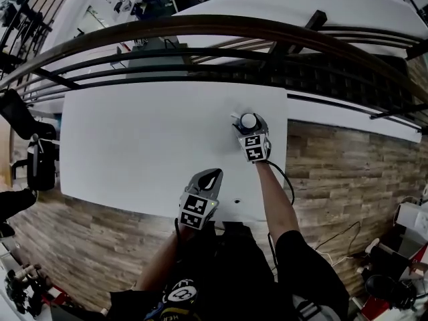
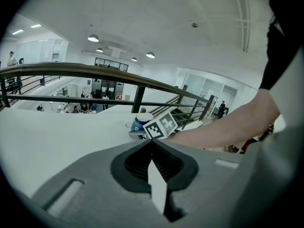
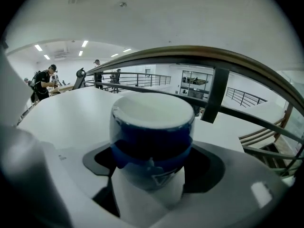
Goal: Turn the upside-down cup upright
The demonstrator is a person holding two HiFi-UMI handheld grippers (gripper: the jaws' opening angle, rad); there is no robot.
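Note:
The cup [image 1: 248,120] stands upside down near the white table's [image 1: 134,146] back right, its flat white base on top and a blue band round it. My right gripper [image 1: 249,127] reaches it from the near side. In the right gripper view the cup [image 3: 152,141] fills the space between the jaws of the right gripper [image 3: 152,175], whose dark pads meet its sides with no gap showing. My left gripper [image 1: 212,174] rests shut and holds nothing by the table's front edge. From the left gripper [image 2: 151,140] the cup [image 2: 140,123] shows beyond the right gripper's marker cube [image 2: 160,125].
The table's right edge [image 1: 287,146] runs close beside the cup, with wood flooring [image 1: 348,172] past it. A dark curved railing [image 1: 200,25] spans behind the table's far edge. A small dark mark [image 1: 237,201] sits near the front edge.

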